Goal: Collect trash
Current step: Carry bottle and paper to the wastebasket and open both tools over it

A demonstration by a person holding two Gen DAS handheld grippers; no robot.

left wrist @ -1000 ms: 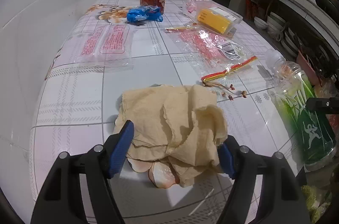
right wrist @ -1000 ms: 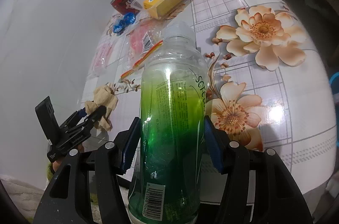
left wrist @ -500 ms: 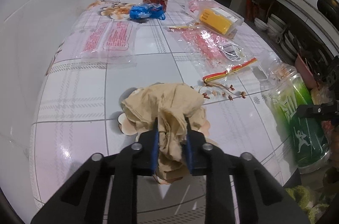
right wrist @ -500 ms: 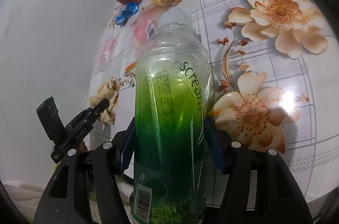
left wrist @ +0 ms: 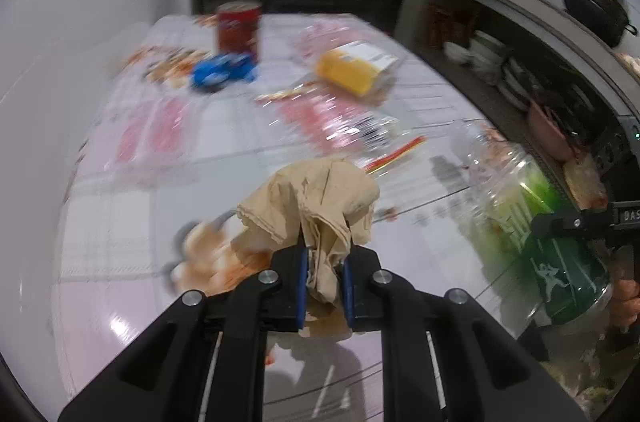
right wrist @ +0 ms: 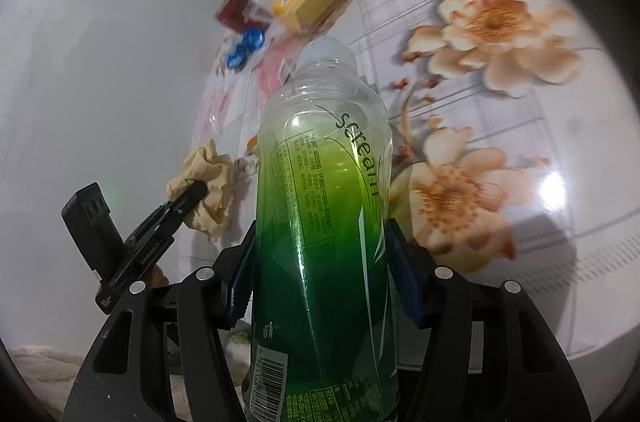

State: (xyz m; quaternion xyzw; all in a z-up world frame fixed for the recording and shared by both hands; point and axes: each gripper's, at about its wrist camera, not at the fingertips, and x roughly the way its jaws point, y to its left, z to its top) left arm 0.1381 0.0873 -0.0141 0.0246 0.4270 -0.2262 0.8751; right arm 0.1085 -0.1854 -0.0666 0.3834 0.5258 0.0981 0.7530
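A crumpled tan paper napkin (left wrist: 316,198) hangs bunched between the blue pads of my left gripper (left wrist: 324,262), a little above the table. The jaws are still closing and the pads press on the paper. In the right wrist view the same napkin (right wrist: 208,174) shows beside the left gripper (right wrist: 196,192). My right gripper (right wrist: 320,262) is shut on a clear bottle with a green label (right wrist: 324,202), held upright at the table's near edge. The bottle (left wrist: 532,222) also appears at the right of the left wrist view.
On the flowered tablecloth (right wrist: 500,22) lie a red can (left wrist: 239,24), a blue wrapper (left wrist: 222,72), a yellow box in a clear bag (left wrist: 354,70), pink-printed clear wrappers (left wrist: 152,130) and a striped strip (left wrist: 396,154). Shelves with bowls (left wrist: 492,58) stand at the right.
The left jaws have closed on the napkin, bunched it up and lifted it off the table. The right gripper keeps the bottle in about the same place.
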